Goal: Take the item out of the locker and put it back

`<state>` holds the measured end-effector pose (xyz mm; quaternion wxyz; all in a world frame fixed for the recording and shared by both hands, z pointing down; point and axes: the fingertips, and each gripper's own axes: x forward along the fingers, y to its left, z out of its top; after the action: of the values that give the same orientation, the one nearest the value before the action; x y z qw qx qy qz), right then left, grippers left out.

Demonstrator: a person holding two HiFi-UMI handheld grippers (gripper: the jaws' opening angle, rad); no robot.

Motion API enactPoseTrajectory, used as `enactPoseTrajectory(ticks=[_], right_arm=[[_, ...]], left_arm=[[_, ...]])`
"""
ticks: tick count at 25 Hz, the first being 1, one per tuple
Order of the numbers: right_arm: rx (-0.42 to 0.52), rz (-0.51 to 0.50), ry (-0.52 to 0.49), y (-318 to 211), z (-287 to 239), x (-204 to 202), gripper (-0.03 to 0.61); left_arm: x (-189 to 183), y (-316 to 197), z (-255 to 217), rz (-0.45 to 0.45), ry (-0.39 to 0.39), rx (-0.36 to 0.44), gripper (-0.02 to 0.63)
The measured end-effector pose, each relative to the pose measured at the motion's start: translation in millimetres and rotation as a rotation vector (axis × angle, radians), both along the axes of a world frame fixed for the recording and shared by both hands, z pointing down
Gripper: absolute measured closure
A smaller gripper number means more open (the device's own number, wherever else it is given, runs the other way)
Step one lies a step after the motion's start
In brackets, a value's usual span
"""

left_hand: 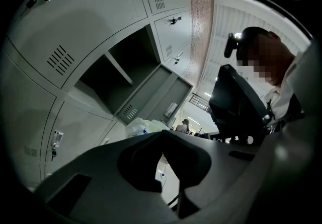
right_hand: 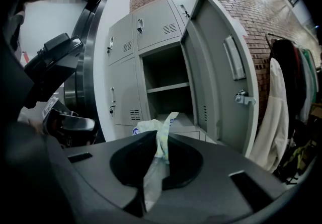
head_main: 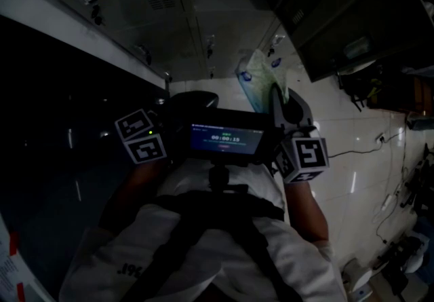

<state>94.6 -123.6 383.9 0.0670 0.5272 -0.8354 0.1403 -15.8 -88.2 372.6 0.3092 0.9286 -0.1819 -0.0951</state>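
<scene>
Hanging at frame centre, the plastic bag [right_hand: 152,175] was clamped by the right gripper [right_hand: 160,136]; the left gripper [left_hand: 163,135] was closed, empty.

Locker room: metal lockers [right_hand: 126,62], hanging coats [right_hand: 275,117].

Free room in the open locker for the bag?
The upper compartment and lower compartment, split by the shelf, look bare. The open door borders them on the right. Crowded: hanging coats beyond the door.
</scene>
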Motion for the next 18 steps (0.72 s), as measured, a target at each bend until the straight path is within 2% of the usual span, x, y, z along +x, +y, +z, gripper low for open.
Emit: enactPoseTrajectory(ticks=[18], right_arm=[[-0.001,-0.02,0.002,0.4,-1.0,-5.6,0.574]], left_arm=[[2.9,4.4,-4.0,0.021,-0.009,0.016,0.614]])
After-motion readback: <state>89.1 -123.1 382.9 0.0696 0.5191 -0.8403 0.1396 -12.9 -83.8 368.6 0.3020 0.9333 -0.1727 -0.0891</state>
